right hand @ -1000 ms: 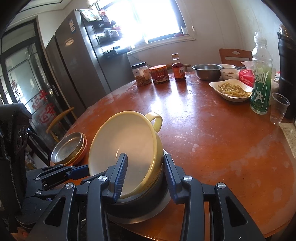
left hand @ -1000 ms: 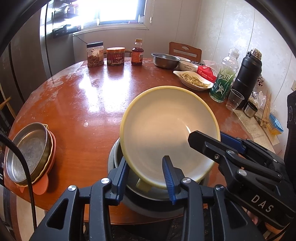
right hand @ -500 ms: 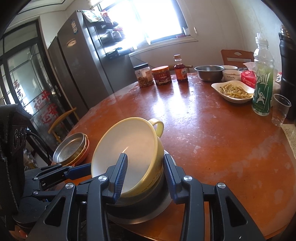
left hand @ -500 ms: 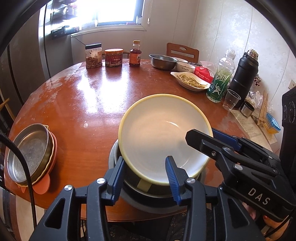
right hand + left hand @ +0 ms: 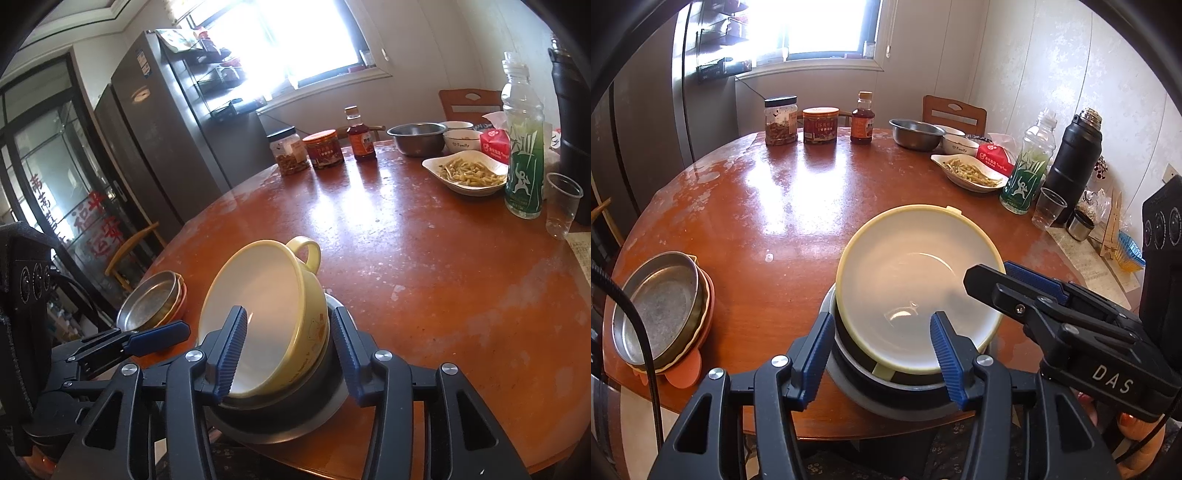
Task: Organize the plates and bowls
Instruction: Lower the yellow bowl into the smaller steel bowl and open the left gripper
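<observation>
A yellow handled bowl with a white inside sits tilted in a dark metal bowl near the table's front edge; it also shows in the right wrist view. My left gripper is open, its blue fingers straddling the near rim of the bowls. My right gripper is open, one finger inside the yellow bowl and one outside its wall, not pressing it. A stack of plates with a metal one on top lies at the left edge.
On the round wooden table stand jars, a sauce bottle, a steel bowl, a dish of food, a green bottle, a plastic cup and a black flask.
The yellow bowl has come down and settled lower into the dark bowl. Both grippers have drawn back slightly and stayed open.
</observation>
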The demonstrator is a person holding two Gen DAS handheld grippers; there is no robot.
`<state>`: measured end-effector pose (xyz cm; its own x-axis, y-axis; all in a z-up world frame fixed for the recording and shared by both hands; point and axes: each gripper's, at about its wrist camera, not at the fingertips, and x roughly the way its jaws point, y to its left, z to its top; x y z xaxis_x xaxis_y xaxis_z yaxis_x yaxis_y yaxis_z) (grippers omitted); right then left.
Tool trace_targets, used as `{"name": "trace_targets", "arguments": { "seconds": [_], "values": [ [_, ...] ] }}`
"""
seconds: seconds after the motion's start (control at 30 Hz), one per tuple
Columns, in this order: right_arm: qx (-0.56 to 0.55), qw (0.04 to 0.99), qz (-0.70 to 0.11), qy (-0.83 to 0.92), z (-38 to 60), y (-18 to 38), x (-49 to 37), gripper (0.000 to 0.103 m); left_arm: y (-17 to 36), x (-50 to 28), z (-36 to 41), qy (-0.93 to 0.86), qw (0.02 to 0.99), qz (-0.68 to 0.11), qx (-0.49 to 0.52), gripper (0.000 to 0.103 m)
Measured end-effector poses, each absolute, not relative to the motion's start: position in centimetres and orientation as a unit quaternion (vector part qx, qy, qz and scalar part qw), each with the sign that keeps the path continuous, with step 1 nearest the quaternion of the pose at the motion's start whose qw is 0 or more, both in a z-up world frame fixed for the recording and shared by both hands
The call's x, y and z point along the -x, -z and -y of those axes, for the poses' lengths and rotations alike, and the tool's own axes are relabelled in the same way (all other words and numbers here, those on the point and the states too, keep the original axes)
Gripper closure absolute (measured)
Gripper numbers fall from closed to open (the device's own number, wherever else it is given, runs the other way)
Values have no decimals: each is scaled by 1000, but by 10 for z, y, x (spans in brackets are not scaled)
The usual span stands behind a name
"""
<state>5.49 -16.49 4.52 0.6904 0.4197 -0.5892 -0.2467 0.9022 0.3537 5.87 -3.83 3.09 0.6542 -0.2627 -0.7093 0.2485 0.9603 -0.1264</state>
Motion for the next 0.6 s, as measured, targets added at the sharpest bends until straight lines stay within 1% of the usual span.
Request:
{"name": "trace_targets", "arguments": {
  "seconds": [0.03, 0.13, 0.3, 0.4, 0.6],
  "values": [
    [-127, 910, -348, -183, 166, -46, -55, 48, -32, -58, 37, 140, 910, -389, 10, 49],
    [-132, 910, -347, -183, 168, -48, -54, 44, -35, -56, 34, 137, 913, -384, 12, 49],
    [-136, 913, -341, -181, 170, -53, -51, 40, -41, -51, 29, 135, 918, -373, 14, 49],
    [-138, 915, -334, -177, 171, -56, -47, 32, -45, -49, 26, 134, 921, -366, 15, 48],
    [-133, 921, -324, -170, 171, -60, -43, 29, -48, -45, 20, 129, 924, -361, 16, 47]
  ]
}}
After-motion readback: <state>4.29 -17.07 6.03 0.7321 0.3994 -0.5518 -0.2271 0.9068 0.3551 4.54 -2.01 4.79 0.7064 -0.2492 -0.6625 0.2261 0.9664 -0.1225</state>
